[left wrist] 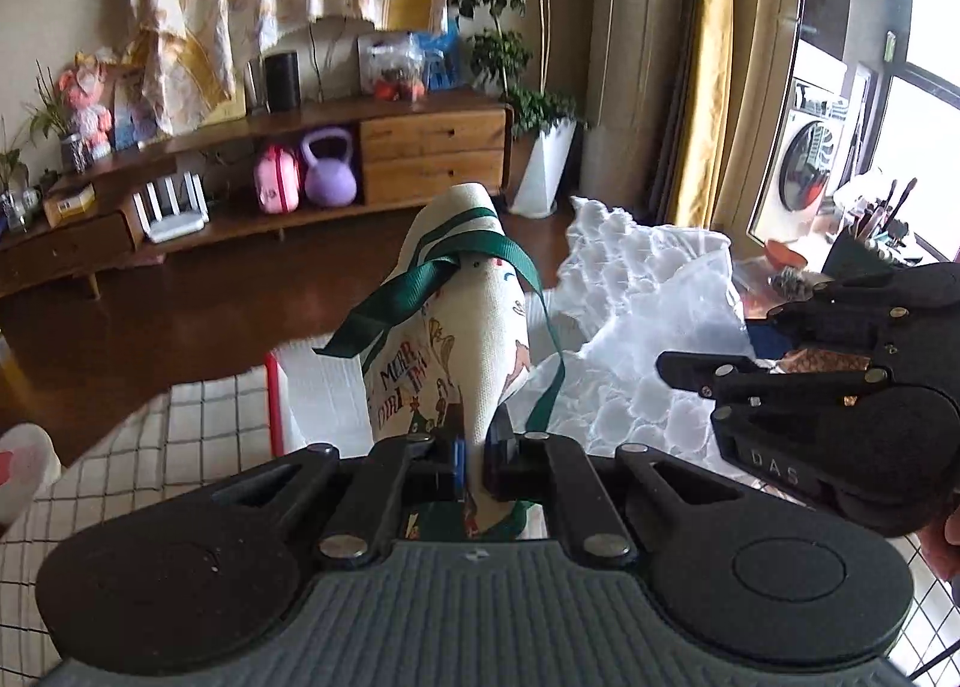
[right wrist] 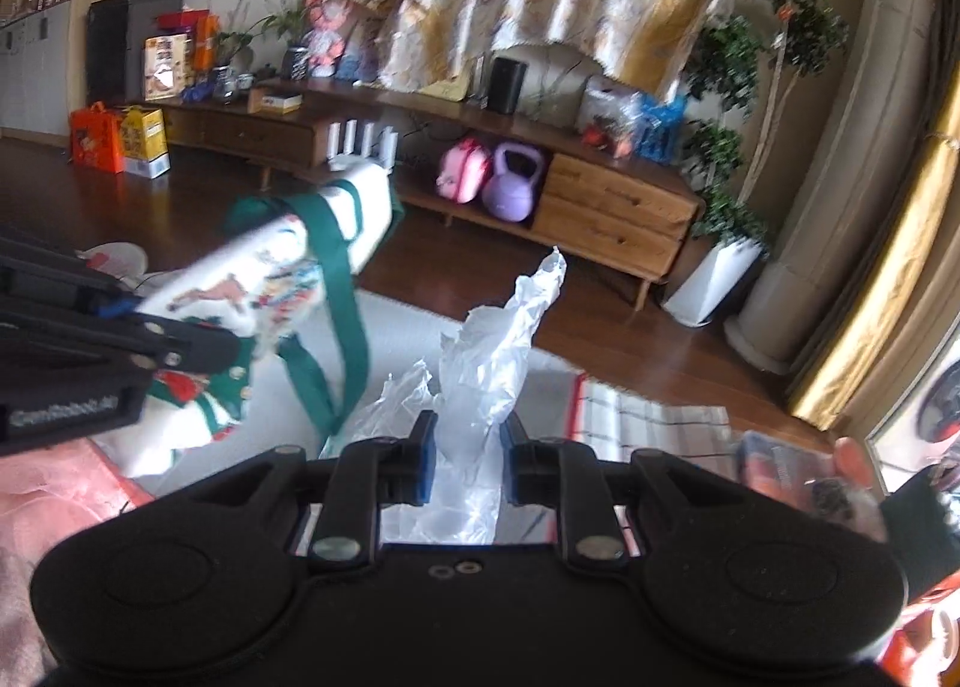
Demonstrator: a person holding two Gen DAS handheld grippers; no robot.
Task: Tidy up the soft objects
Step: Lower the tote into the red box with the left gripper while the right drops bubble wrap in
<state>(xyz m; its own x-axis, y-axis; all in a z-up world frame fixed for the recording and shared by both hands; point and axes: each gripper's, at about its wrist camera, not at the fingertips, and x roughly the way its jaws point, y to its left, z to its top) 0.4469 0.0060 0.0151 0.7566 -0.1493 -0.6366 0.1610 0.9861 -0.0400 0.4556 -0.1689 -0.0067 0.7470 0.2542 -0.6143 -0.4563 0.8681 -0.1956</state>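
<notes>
Transport step: left gripper [left wrist: 474, 456] fingers clamp the printed tote bag [left wrist: 456, 327] at twelve o'clock, right gripper [right wrist: 463, 462] fingers pinch bubble wrap [right wrist: 480, 387]; next, probably a lowering onto the checked bedding [left wrist: 180, 447].

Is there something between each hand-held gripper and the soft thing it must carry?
Nothing visible. The left hand-held gripper is already shut on the printed cloth bag, and the right hand-held gripper already clamps the clear plastic wrap.

A home living room: long wooden media console [right wrist: 600, 195] across twelve o'clock, purple kettlebell [right wrist: 510, 189] shelved in it, potted plant [left wrist: 540, 105] at one o'clock, yellow curtain [left wrist: 708, 57] by the window at two.
</notes>
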